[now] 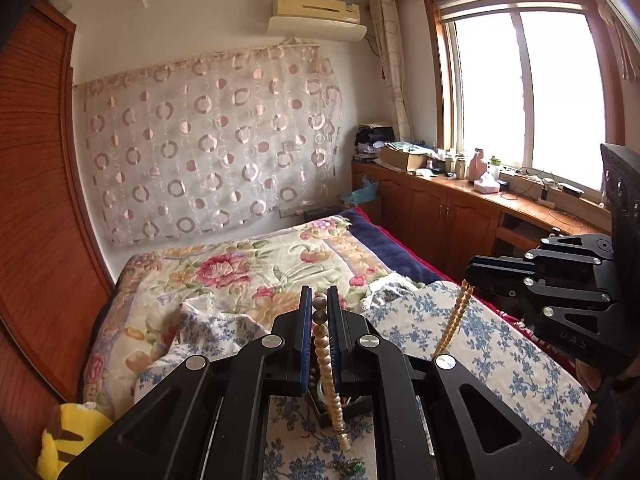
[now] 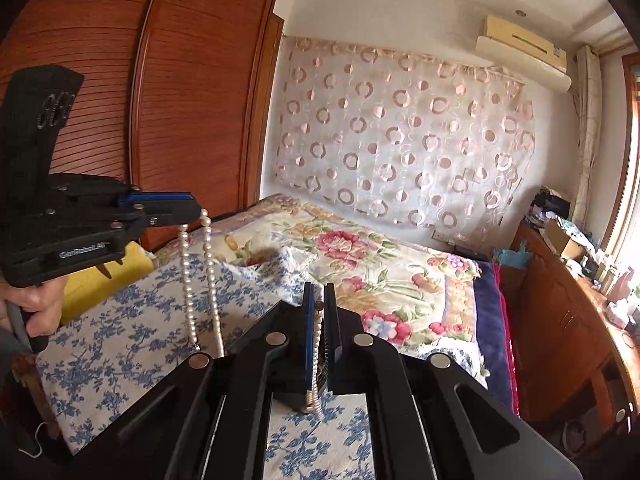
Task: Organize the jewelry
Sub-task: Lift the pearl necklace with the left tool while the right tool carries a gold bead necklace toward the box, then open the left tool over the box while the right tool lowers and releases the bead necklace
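A long pearl necklace (image 1: 322, 344) is stretched between both grippers above a blue-flowered cloth (image 1: 480, 344) on the bed. My left gripper (image 1: 319, 294) is shut on one part of it, with beads showing between the blue pads and the strand hanging below. In the right wrist view the left gripper (image 2: 198, 206) stands at the left with two pearl strands (image 2: 186, 280) hanging from its tip. My right gripper (image 2: 319, 292) is shut on another part of the necklace. It appears at the right as right gripper (image 1: 468, 272). A small green-beaded piece (image 1: 348, 469) lies on the cloth.
A flowered quilt (image 1: 240, 264) covers the bed beyond the cloth. A yellow plush toy (image 1: 68, 436) sits at the left by the wooden wardrobe (image 1: 36, 200). A cluttered wooden cabinet (image 1: 440, 208) runs under the window. A hand (image 2: 36, 304) holds the left gripper's handle.
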`<action>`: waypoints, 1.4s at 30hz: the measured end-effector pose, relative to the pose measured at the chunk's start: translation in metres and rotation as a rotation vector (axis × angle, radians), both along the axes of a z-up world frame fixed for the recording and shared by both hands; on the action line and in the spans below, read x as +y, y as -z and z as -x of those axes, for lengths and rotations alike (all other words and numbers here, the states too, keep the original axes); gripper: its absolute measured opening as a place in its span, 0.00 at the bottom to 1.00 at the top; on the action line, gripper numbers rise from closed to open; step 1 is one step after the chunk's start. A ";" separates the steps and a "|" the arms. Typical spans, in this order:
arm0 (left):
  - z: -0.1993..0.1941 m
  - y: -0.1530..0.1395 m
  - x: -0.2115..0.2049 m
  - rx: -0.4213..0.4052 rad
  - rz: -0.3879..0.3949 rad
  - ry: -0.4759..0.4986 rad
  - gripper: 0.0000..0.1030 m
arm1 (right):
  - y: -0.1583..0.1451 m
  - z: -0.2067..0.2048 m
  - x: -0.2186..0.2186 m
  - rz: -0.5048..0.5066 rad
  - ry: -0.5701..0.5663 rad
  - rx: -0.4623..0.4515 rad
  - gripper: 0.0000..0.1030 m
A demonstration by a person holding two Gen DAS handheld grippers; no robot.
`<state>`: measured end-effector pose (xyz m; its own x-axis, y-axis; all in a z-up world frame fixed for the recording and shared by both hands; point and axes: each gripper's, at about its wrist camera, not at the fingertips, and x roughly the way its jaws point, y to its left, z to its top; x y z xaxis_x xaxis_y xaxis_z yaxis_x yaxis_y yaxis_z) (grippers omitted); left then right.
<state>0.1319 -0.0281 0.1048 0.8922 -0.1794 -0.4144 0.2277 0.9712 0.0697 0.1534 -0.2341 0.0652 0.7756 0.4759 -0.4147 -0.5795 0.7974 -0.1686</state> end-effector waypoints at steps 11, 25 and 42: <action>-0.033 -0.013 -0.001 -0.004 0.002 -0.015 0.07 | -0.020 -0.006 -0.005 -0.012 0.025 -0.044 0.05; -0.036 -0.017 -0.004 -0.010 0.037 -0.002 0.07 | -0.028 -0.020 -0.003 -0.005 0.059 -0.063 0.05; -0.072 0.060 0.004 0.170 0.035 -0.015 0.07 | -0.029 -0.065 0.016 0.011 0.066 -0.023 0.05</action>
<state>0.2042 -0.0237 0.0446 0.8125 -0.1834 -0.5534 0.2183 0.9759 -0.0029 0.2186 -0.2181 0.0940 0.8147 0.4185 -0.4014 -0.5212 0.8318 -0.1907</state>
